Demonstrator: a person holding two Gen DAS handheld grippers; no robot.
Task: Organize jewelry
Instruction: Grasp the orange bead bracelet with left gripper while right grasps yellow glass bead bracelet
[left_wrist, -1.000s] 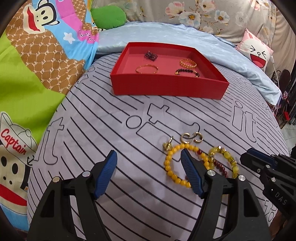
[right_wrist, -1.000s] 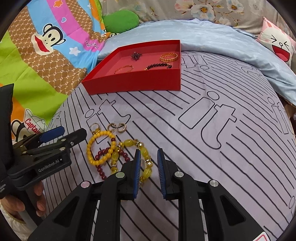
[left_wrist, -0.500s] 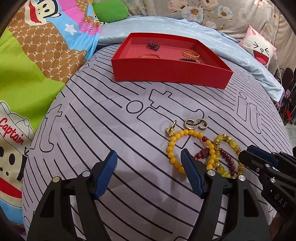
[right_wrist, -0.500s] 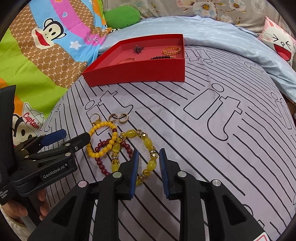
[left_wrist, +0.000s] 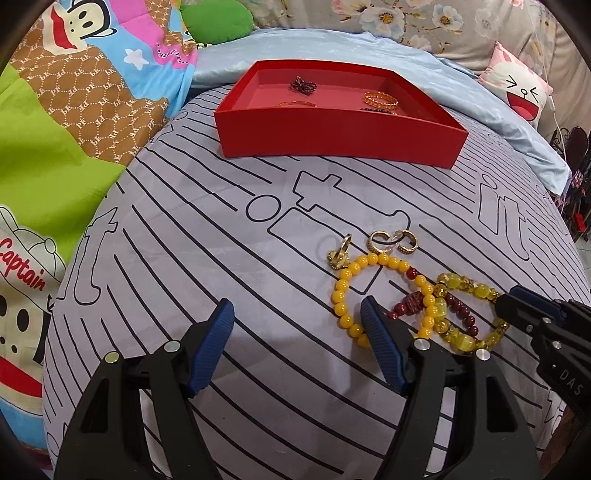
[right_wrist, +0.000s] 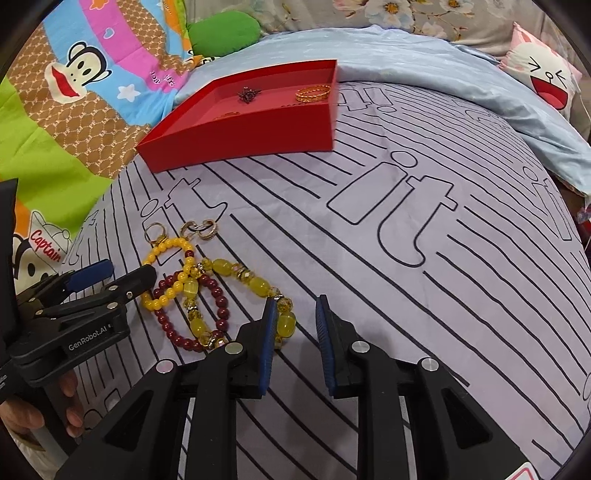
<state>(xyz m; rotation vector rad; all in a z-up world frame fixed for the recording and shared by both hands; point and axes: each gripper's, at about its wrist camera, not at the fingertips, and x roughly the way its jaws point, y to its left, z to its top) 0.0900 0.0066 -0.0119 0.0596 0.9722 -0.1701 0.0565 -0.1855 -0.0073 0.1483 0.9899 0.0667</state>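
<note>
Nearby: red tray (left_wrist: 332, 136) | cartoon blanket (left_wrist: 74, 122) | bracelets (right_wrist: 207, 291) tangled, overlapping

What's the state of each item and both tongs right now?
Red tray: open, holds a few pieces.
Yellow bead bracelet: on the sheet, loose.
Dark red bracelet: on the sheet, tangled with the others.
Green-yellow bracelet: on the sheet, ungripped.
Gold rings: on the sheet.
Left tongs: open, empty.
Right tongs: narrowly open, empty.

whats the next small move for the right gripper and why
Probably ease the right gripper slightly left so both pads straddle the yellow crystal bracelet, then close. Its jaws are narrowly open and empty, the bracelet lies just past the left pad, and the red tray awaits.
</note>
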